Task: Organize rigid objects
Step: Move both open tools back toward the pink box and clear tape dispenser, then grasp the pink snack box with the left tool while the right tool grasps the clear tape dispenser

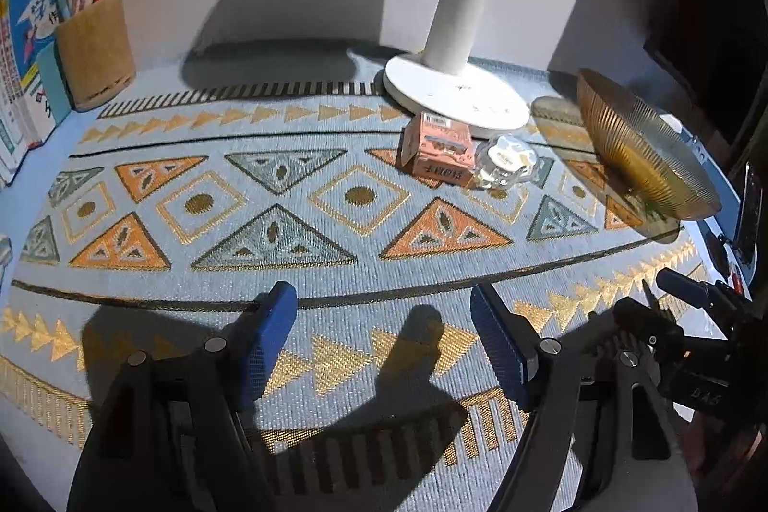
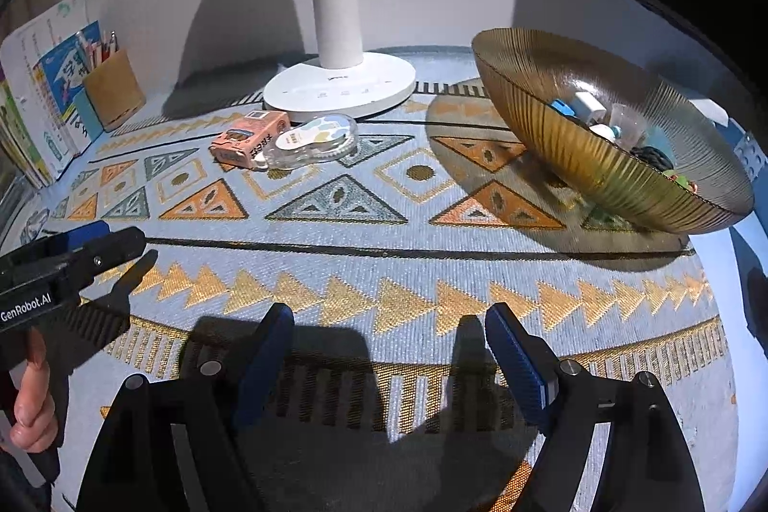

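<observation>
Two grippers (image 1: 384, 310), one bowl (image 2: 566, 157).

Both fisheye cameras sit low over the patterned surface (image 1: 360, 291), each looking forward between its own open blue pads toward the back wall. The left wrist view stands further left, with the amber bowl (image 1: 643, 157) at its right edge; the right wrist view has the bowl (image 2: 600, 157) closer. Both views share the white lamp base (image 1: 456, 94), the pink box (image 1: 437, 147) and the pen holder (image 2: 115, 89). Each catches the other gripper at its side edge.
</observation>
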Demonstrator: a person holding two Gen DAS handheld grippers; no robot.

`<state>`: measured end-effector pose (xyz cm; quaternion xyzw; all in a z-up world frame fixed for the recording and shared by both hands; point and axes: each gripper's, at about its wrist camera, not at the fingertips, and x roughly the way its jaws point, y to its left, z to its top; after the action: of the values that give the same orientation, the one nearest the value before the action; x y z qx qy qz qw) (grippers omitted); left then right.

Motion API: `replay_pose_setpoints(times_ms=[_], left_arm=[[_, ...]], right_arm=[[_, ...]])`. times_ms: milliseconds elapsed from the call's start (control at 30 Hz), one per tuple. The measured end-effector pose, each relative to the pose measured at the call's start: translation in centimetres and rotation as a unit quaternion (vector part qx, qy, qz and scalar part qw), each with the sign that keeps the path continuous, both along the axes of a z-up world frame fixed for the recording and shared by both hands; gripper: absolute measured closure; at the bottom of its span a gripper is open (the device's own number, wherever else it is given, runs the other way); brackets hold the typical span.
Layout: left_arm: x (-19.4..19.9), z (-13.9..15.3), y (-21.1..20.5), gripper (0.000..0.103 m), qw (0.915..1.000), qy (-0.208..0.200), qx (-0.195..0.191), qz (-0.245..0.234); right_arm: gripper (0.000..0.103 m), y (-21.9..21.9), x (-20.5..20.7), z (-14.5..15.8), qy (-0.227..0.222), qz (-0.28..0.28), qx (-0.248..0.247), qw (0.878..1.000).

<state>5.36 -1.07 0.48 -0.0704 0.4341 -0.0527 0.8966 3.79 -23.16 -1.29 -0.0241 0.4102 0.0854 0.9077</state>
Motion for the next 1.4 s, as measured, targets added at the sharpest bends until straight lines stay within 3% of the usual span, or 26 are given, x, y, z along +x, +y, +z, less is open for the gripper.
replay_pose_setpoints(times_ms=[100,167,333,600,767,1067,1167,1233,1400], left_arm=[[1.9,0.6,0.0,0.030,0.9989,0.038,-0.007,-0.029],[3.6,1.6,0.0,0.030,0.9983,0.035,-0.012,-0.045],[8.1,1.9,-2.3,0.030,0.9948,0.006,0.015,-0.101],[10.6,0.6,-3.2,0.030,0.9924,0.004,0.005,-0.123],[10.6,-0.4,-2.8,0.031,0.9918,0.004,0.016,-0.127],[10.3,-0.3,-2.9,0.031,0.9905,-0.009,0.024,-0.135],[10.5,-0.5,-2.8,0.031,0.9902,0.000,0.023,-0.137],[10.5,-0.5,-2.8,0.031,0.9901,0.000,0.020,-0.139],[10.3,-0.5,-2.9,0.031,0.9900,0.000,0.020,-0.139]], right_arm=[[0.022,0.1,1.4,0.0,0.050,-0.001,0.023,0.998],[0.022,0.2,2.8,0.6,0.074,-0.005,0.058,0.996],[0.022,-0.2,7.4,1.8,0.094,-0.073,0.163,0.979],[0.023,0.0,12.3,1.0,0.114,-0.139,0.250,0.952],[0.022,2.1,13.3,0.9,0.105,-0.169,0.226,0.954],[0.022,6.8,14.5,1.0,0.083,-0.218,0.086,0.969],[0.029,7.3,14.4,1.0,0.072,-0.203,0.073,0.974],[0.049,6.9,14.1,1.2,0.071,-0.187,0.080,0.976],[0.054,4.0,12.9,1.0,0.090,-0.099,0.116,0.984]])
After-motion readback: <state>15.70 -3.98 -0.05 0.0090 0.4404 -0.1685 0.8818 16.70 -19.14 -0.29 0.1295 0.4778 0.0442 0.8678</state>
